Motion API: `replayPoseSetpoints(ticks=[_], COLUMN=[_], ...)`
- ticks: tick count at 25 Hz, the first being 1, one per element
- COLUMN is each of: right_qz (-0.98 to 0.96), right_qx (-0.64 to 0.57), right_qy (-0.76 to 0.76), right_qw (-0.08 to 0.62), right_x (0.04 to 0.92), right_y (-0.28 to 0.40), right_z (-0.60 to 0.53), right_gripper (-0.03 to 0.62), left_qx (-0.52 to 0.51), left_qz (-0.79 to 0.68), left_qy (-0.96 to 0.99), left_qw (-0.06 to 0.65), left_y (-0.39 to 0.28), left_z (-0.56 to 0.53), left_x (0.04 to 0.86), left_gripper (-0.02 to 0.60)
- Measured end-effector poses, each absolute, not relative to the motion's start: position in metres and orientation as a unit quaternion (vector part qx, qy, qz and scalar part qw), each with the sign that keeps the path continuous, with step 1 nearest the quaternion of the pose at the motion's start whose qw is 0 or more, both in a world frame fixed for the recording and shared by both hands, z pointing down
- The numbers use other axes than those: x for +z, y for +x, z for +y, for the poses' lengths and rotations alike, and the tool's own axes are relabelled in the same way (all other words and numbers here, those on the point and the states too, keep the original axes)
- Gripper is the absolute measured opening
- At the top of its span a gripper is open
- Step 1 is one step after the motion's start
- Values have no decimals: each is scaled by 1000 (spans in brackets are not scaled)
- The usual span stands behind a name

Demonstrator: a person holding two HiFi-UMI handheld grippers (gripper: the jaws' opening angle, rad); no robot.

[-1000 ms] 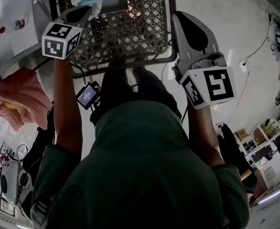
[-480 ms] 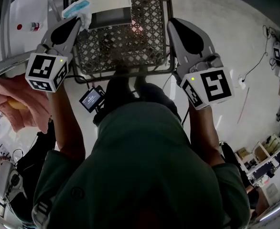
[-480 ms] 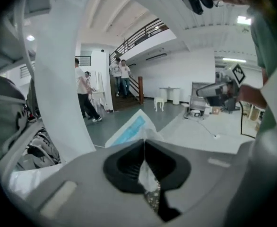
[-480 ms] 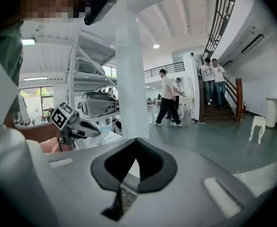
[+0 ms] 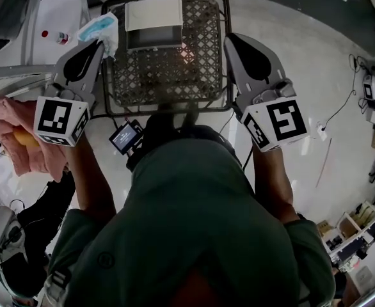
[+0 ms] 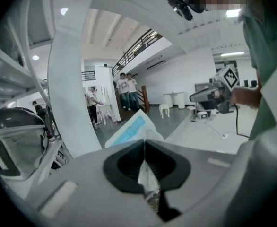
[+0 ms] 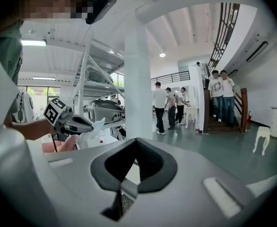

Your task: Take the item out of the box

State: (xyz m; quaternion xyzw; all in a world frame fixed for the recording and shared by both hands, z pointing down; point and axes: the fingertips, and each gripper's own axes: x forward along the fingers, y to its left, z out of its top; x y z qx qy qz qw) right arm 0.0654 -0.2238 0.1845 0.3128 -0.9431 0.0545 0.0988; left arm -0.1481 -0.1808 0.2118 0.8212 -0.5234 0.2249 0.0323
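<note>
Head view: left gripper (image 5: 100,41) on packet (image 5: 96,27)

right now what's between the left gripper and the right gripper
The black mesh basket, with the box at its far end; the head view shows it.

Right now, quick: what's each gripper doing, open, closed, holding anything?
Left gripper: closed on a blue-and-white packet.
Right gripper: closed, nothing between its jaws.
</note>
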Motion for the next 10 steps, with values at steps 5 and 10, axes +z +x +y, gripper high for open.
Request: replayPoseSetpoints(ticks=[5, 10], right_qz=[-948, -949], right_qx=[41, 38], right_qy=[302, 297], right_qw=[95, 96], right_x=[184, 187], right_y=[68, 69], right_z=[-209, -188], right_gripper=[6, 6], left_qx=[217, 216], left_qz=[-539, -545], left_qy=[814, 810], left_qw=[17, 14], left_y=[-147, -147], left_z=[-158, -133], left_x=[205, 206], left_gripper=[6, 6])
